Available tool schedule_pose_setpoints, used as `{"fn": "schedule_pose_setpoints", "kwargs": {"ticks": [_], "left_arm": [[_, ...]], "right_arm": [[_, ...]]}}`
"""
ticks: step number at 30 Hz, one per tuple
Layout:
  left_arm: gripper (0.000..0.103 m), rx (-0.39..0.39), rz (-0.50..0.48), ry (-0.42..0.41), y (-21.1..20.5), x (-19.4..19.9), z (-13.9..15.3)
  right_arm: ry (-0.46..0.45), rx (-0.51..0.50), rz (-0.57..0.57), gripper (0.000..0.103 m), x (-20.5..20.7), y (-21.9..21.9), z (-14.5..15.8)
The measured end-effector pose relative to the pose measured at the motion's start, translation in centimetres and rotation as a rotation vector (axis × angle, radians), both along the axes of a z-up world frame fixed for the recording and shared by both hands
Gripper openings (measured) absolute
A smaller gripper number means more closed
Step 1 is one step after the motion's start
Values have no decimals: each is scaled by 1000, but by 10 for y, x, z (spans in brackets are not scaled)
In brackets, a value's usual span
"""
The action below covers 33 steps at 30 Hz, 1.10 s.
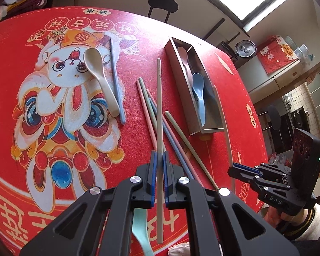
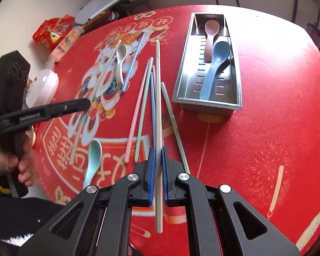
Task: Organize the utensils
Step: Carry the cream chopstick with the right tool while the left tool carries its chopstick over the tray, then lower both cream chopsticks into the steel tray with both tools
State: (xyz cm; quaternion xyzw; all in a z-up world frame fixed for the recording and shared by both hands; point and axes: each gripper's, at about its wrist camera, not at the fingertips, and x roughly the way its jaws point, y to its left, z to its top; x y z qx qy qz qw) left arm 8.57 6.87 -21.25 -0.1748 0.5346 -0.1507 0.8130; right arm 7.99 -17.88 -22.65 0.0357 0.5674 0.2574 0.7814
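a beige chopstick [image 1: 159, 106] is pinched in the left tool [image 1: 159, 160]; a second beige chopstick [image 2: 158, 111] is pinched in the right tool [image 2: 157, 155], both above the red table [image 2: 266, 128]. loose chopsticks [image 2: 143, 98] lie beneath. a metal tray [image 2: 236, 104] holds a pink spoon [image 2: 210, 36] and a blue spoon [image 2: 213, 70].

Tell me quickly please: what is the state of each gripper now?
Left gripper: closed, holding a beige chopstick.
Right gripper: closed, holding a whitish chopstick.
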Motion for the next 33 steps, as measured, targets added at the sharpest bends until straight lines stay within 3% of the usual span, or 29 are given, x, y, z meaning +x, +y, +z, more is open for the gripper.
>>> {"fn": "schedule_pose_setpoints", "kwargs": {"ticks": [9,17,24,33], "left_arm": [[6,-43,-30,-27,-36,48,18],[6,-66,-23,-31,-74,116,18],[6,-93,28,9,-91,172,-1],[6,-39,49,64,-101,202,-34]], "right_arm": [[-29,62,-134,6,50,-28,20],[-45,68,-205,6,105,-41,21],[-28,20,-221,6,147,-39,5],[26,-36,-224,6,167,-32,-22]]}}
